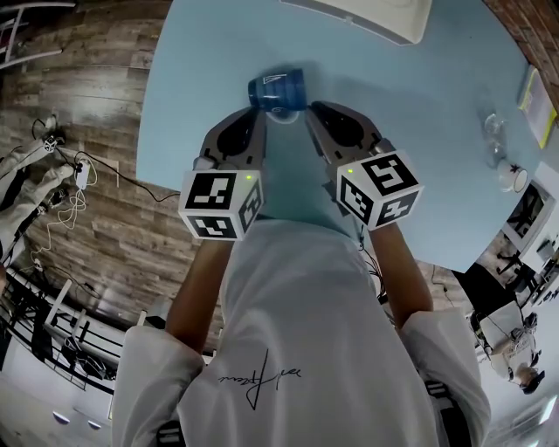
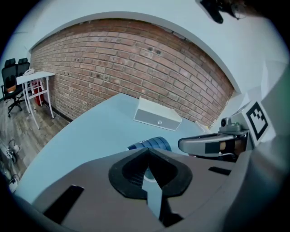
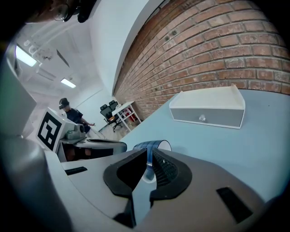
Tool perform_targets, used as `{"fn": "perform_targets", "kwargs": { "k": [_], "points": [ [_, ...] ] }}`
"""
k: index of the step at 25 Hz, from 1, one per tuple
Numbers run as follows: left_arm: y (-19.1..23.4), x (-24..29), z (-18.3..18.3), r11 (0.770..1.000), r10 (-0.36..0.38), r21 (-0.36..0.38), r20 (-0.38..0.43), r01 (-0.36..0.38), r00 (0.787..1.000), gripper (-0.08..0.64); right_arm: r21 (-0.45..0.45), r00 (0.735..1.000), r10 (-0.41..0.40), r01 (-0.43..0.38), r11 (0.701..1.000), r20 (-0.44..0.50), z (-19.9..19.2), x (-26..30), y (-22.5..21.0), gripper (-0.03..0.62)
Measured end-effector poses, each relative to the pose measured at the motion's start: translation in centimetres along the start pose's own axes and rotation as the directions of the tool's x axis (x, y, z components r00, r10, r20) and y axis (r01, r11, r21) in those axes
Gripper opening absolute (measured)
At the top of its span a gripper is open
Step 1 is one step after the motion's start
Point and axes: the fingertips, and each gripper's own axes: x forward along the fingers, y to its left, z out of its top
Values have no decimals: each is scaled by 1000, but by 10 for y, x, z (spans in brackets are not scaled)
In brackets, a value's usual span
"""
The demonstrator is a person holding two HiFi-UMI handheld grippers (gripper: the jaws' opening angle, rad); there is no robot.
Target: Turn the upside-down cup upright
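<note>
A blue ribbed cup (image 1: 278, 90) hangs tipped on its side over the light blue table (image 1: 419, 105), its pale rim turned down towards me. My right gripper (image 1: 309, 110) is shut on the cup's wall; in the right gripper view the blue wall (image 3: 149, 146) runs between the pads of that gripper (image 3: 148, 159). My left gripper (image 1: 259, 110) sits at the cup's left side, and its tips meet in the left gripper view (image 2: 147, 152) just in front of the cup (image 2: 153, 143). I cannot tell whether those tips touch the cup.
A white drawer box (image 1: 367, 13) stands at the table's far edge, beyond the cup. Small glass items (image 1: 493, 131) and a white object (image 1: 511, 177) sit at the right. The table's curved left edge drops to a wooden floor with cables (image 1: 70, 175).
</note>
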Motion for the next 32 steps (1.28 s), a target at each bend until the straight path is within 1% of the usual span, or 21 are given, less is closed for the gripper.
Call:
{"fn": "perform_targets", "kwargs": {
  "k": [5,13,25,28,30,32],
  "points": [
    [7,6,-5,1000,8,-8,-20,-8,1000,11,31,1000,4,-4,1000,-1,0,5,-4,23],
    [15,12,-8,1000,18,-20,-34,-19,999,11,55,1000,21,-20,998,-9,-2,13,-8,23],
    [19,15,-11,999,19,-27,-45,-20,999,11,61,999,37,-35,998,-25,-4,19,-9,23],
    [20,14,-10,999,19,-30,-43,-20,999,11,76,999,49,-48,996,-22,-5,20,-8,23],
    [20,14,-10,1000,23,-17,-44,-24,999,11,85,998,59,-58,995,-16,-5,21,-7,23],
    [20,15,-9,999,33,14,-46,-33,998,11,101,997,72,-70,992,-12,-5,22,-6,23]
  ]
}}
